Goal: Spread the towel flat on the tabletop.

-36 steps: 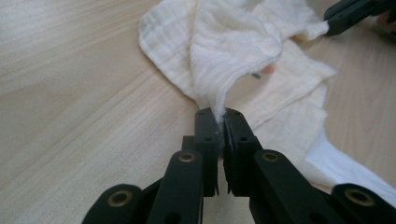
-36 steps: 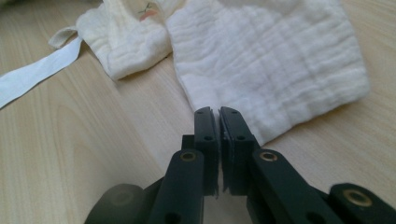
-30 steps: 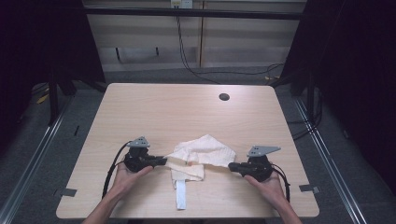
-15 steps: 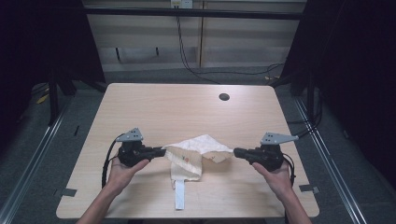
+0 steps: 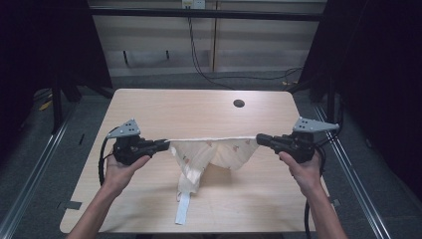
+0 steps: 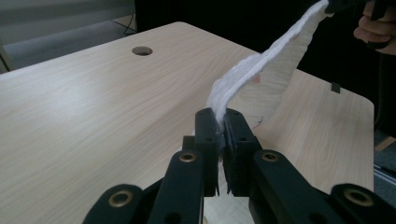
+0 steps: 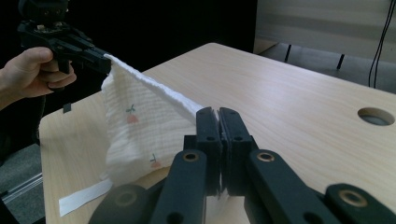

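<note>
While both grippers pull apart at matching height above the table [image 5: 149,107], one item is on display: a small cream cloth [image 5: 211,152], crinkled weave, printed with tiny pink fruit motifs.

Left gripper [image 5: 164,145]: jaws pressed together on the cloth's left upper corner; the left gripper view shows the hem [image 6: 243,74] pinched between them and running off taut toward the other hand.

Right gripper [image 5: 260,140]: jaws likewise closed on the right upper corner, the hem leaving them toward the left hand [image 7: 32,70].

Cloth position: held over the middle of the table, nearer the near edge. Upper hem stretched almost straight between the grippers; body sagging below, its lower folds resting on the wood.

Attachment: a white strap or tab [image 5: 182,214] trails from the lower left part toward the near edge, lying flat.

Likely purpose of hold: tensioning the top edge to open the cloth out, probably for spreading or folding.

Other fixture: round cable hole [image 5: 239,103], far right of centre, well apart from the cloth.
</note>
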A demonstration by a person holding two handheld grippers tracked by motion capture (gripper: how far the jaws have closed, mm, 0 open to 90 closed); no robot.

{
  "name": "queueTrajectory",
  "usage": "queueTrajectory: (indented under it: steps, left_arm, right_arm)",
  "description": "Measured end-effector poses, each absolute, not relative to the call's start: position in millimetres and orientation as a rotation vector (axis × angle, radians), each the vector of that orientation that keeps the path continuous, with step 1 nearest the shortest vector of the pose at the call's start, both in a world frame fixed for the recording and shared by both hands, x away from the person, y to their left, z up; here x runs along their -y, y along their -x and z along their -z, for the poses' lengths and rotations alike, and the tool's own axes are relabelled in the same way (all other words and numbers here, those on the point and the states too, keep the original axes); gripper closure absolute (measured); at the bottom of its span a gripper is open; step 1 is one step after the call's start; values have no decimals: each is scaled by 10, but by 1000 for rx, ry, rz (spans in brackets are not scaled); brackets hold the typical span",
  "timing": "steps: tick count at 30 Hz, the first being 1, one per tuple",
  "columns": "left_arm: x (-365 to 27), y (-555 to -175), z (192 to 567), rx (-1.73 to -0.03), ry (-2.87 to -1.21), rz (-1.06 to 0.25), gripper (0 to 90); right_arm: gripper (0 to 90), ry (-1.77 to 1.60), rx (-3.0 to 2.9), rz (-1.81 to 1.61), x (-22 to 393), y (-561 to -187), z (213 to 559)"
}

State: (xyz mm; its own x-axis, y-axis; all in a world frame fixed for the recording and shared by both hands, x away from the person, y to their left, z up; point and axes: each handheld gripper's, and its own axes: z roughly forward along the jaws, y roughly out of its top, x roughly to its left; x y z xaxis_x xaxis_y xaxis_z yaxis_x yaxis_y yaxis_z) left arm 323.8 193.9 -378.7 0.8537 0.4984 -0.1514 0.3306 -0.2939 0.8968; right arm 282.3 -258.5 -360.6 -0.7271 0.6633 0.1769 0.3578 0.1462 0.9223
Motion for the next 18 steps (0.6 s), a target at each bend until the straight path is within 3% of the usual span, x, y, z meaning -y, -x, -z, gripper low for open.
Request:
queueTrajectory:
  steps: [18]
  left_arm:
    - [-1922, -3007, 3324, -507, -1899, -243, 858]
  right_arm:
    - [878, -892, -2118, -1638, 2642, -2599, 3062]
